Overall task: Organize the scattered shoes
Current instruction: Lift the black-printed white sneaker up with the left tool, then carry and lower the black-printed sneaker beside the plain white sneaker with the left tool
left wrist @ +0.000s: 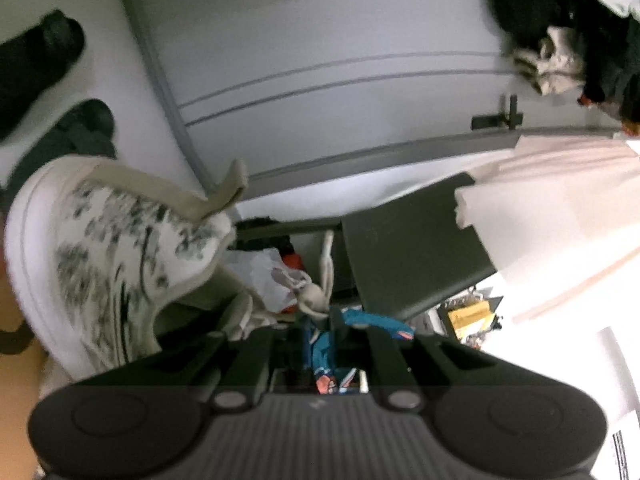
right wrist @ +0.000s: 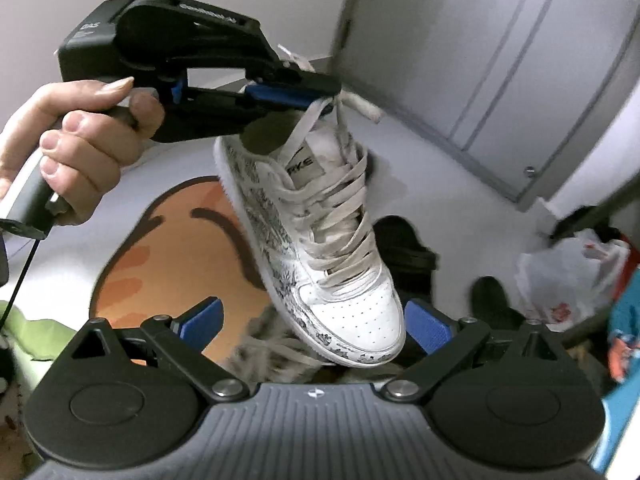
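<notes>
The white sneaker (right wrist: 320, 248) with the grey printed side hangs in the air above the orange floor mat (right wrist: 180, 264), toe tipped down, carried by its laces (right wrist: 316, 114). The left tool (right wrist: 316, 88) is clamped together on those laces just above the tongue; a hand (right wrist: 76, 144) grips its handle. From the left tool's own camera the same sneaker (left wrist: 112, 256) swings just beside it, heel tab up.

The right tool (right wrist: 316, 320) stands wide apart, its blue pads (right wrist: 428, 330) either side of the sneaker's toe but not touching it, and it holds nothing.

Beyond the sneaker lie dark shoes (right wrist: 404, 256) on the floor, and further off a white plastic bag (right wrist: 568, 276) near the grey cabinet doors (right wrist: 480, 60).

The sneaker looks light, with a stiff sole and a soft upper. Held by laces alone it will likely swing and twist, and the laces could slip or pull loose. A steadier hold, I'd say, would be the right tool closing across the toe or along the sole edge, or pinching the heel collar, before setting it down beside its mate.
</notes>
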`<state>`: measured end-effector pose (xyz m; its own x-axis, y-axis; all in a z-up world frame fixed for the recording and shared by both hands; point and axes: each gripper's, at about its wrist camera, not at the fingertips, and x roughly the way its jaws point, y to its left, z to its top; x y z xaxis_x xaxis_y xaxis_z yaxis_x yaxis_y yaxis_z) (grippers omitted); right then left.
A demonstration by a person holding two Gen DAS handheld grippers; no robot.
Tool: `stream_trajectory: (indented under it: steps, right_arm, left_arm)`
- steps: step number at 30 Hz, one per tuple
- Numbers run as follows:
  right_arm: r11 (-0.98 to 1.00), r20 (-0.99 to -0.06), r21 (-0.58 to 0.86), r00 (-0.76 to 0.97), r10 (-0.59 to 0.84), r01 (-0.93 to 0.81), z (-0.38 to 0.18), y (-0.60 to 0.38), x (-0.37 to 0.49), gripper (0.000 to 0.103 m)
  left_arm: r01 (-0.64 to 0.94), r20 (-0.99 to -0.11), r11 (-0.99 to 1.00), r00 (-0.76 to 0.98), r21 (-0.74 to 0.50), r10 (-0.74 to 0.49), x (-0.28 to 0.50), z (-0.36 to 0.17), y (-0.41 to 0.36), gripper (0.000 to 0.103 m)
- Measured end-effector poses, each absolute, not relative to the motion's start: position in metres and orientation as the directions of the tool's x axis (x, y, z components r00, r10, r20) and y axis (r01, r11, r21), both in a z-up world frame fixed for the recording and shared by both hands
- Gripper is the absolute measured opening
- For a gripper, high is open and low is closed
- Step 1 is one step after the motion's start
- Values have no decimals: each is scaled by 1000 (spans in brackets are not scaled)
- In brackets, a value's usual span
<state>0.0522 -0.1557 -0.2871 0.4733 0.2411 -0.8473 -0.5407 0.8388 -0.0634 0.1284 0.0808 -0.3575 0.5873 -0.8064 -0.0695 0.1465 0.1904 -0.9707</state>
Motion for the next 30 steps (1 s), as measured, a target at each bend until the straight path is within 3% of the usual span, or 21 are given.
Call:
stream_trajectory:
  steps: [15,20,30]
  right_arm:
    - [751,-866,97,317,388,-653,-320,-84,64,100]
    - [709,-867,121,274,417,-695,-326,-50,66,100]
    - [658,-878,109,238,415,-745,-332,-17,60,100]
  left_arm:
    - [129,-62,193,656,-973,-752,85,-363,168,8]
    - [127,-18,143,687,-982,-726,65,-373,193,8]
    - [141,-7,139,676,-980,-737,62,-367,208,8]
